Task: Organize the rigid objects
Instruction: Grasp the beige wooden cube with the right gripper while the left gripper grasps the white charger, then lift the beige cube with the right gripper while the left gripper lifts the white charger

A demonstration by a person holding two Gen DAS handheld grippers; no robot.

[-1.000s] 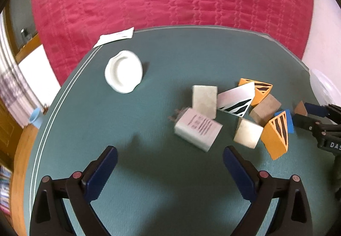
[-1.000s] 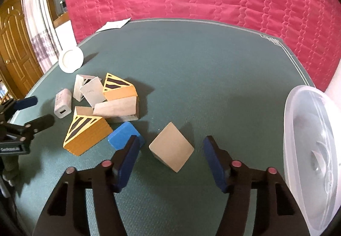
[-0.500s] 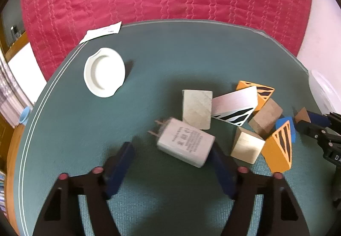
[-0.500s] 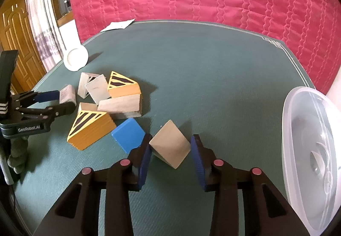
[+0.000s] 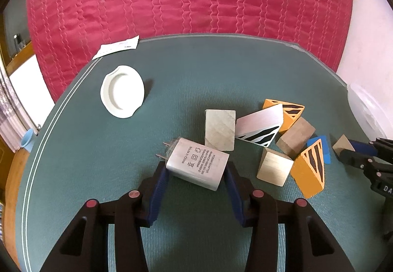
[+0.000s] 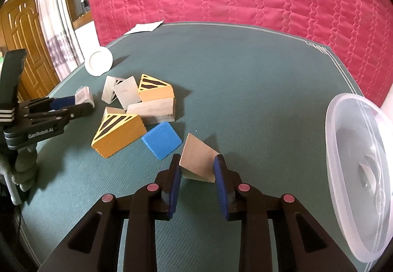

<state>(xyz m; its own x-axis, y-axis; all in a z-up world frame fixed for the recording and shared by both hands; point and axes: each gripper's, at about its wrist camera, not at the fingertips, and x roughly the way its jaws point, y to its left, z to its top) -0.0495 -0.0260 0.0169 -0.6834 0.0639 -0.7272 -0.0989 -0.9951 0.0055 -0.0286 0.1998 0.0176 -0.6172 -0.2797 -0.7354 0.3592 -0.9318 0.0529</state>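
Two tongs were engaged at once. The left tongs (image 5: 195, 175) were closing on the grey rectangular plastic power adapter (image 5: 196, 164), which lay flat on the green cloth-covered bench (image 5: 196, 70) between the blue pads; contact on both sides looked likely but could not be confirmed. The right tongs (image 6: 197, 173) were pressed onto the plain wooden wedge block (image 6: 197, 161), pinching its two flat sides.

To do this step well, in my judgement, the left pads should seat squarely on the adapter's long flat sides, clear of the metal prongs at its ten o'clock end, before any lift. The right hand should raise the wedge straight up, since its sloped face could slip, and carry it toward the clear plastic tub (image 6: 358, 173) at three o'clock.

The adapter was smooth, with printed black text on top, and sat skewed to the tongs. At one to three o'clock of it lay the jumble of wooden blocks (image 5: 282, 139): pale cubes, yellow black-striped wedges and one blue piece. At eleven o'clock sat a white round plastic lid (image 5: 122, 95).
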